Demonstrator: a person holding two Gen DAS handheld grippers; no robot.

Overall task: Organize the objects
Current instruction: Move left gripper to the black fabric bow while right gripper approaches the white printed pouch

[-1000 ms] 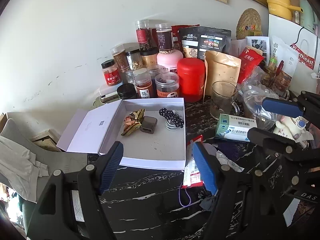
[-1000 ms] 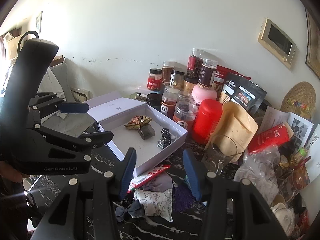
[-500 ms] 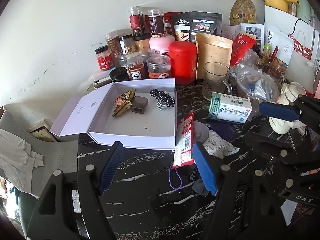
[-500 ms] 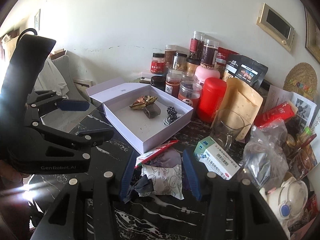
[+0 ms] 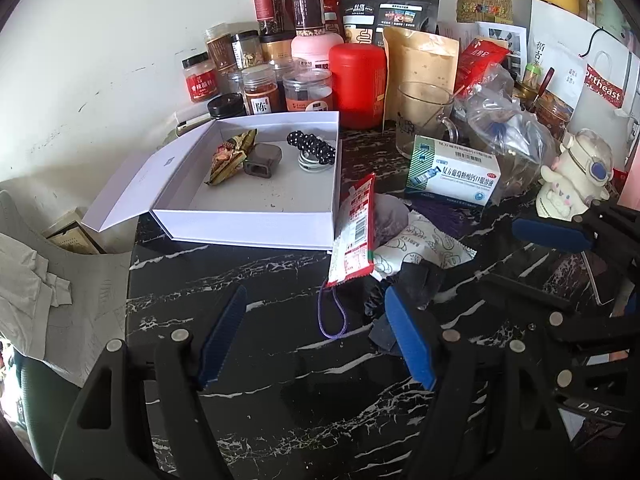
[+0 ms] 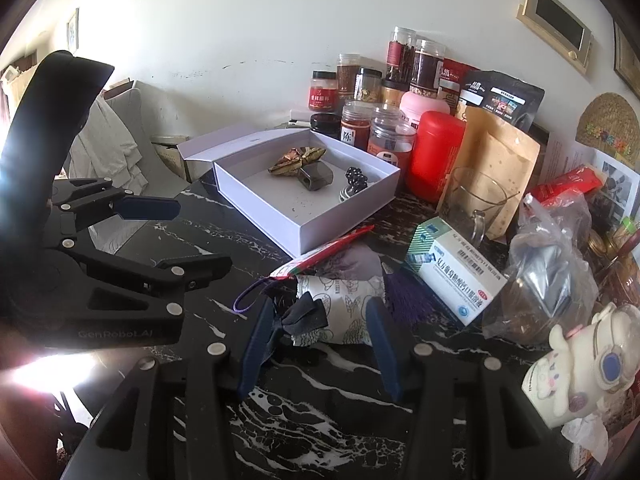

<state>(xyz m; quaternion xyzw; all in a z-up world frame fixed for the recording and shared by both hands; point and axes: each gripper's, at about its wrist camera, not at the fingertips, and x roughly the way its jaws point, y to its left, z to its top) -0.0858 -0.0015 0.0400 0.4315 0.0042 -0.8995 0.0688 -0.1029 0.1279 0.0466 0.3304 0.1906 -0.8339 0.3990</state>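
A white open box [image 5: 248, 224] [image 6: 332, 220] on the black marble table holds a gold wrapper [image 5: 230, 156], a grey case [image 5: 262, 160] and a black beaded hair tie [image 5: 312, 148]. A red snack packet [image 5: 354, 232] [image 6: 320, 252] leans on its right wall. Beside it lie a white patterned packet [image 5: 420, 244] [image 6: 344, 304], a black bow [image 6: 300, 316] and a purple cord [image 5: 332, 312]. My left gripper [image 5: 315, 294] [image 6: 204, 236] hangs open just before the cord. My right gripper [image 6: 318, 304] [image 5: 498, 254] is open, its fingers either side of the bow and packet without pressing them.
A green-and-white medicine box [image 5: 452, 176], a glass mug [image 5: 424, 120], a plastic bag [image 6: 552, 264] and a white plush toy [image 6: 580, 364] crowd the right. Jars and a red canister [image 5: 358, 84] line the wall. A cloth-draped chair [image 5: 44, 280] stands past the table's left edge.
Both grippers have sunk toward the table and tipped further down, so the pile of small items now lies close under their fingertips. Neither pair of jaws has changed width.
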